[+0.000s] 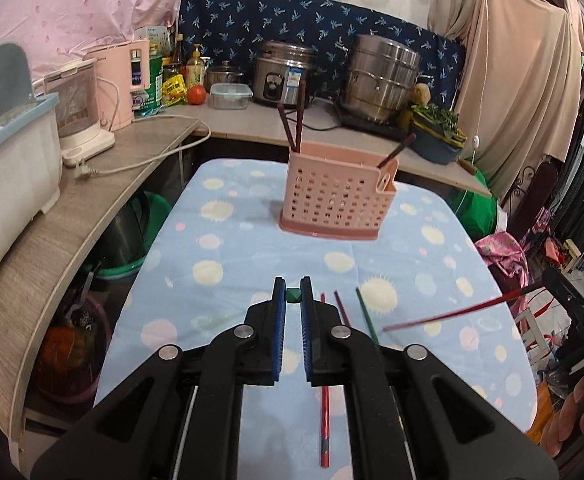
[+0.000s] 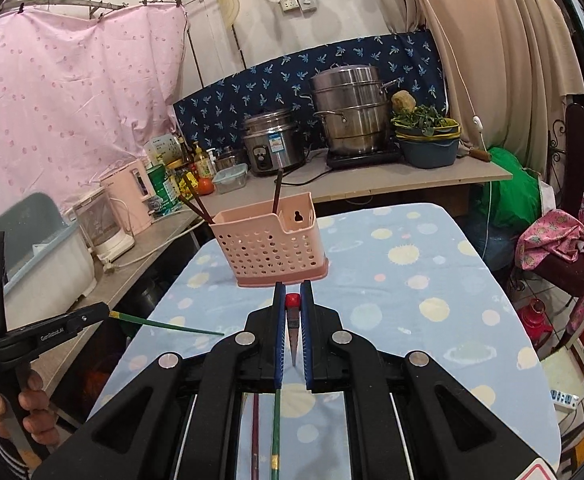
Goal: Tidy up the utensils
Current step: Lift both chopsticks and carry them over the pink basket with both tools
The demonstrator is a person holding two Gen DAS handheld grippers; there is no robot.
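A pink perforated utensil basket (image 1: 338, 196) stands on the blue dotted tablecloth (image 1: 220, 248), with three dark chopsticks (image 1: 298, 116) upright in it. My left gripper (image 1: 293, 295) is shut on a green chopstick (image 1: 293, 295), seen end-on; it shows from the side in the right wrist view (image 2: 168, 325). My right gripper (image 2: 292, 300) is shut on a red chopstick (image 2: 292, 300), which shows at the right of the left wrist view (image 1: 452, 316). A red (image 1: 324, 420), a maroon (image 1: 342, 308) and a green chopstick (image 1: 366, 314) lie on the cloth below the left gripper.
A curved wooden counter (image 1: 52, 240) runs along the left with a dish rack (image 1: 8, 168), kettles (image 1: 120, 84), bottles, a rice cooker (image 1: 284, 74), a steel steamer (image 1: 384, 76) and a basin of greens (image 1: 438, 132). Clothes hang at the right.
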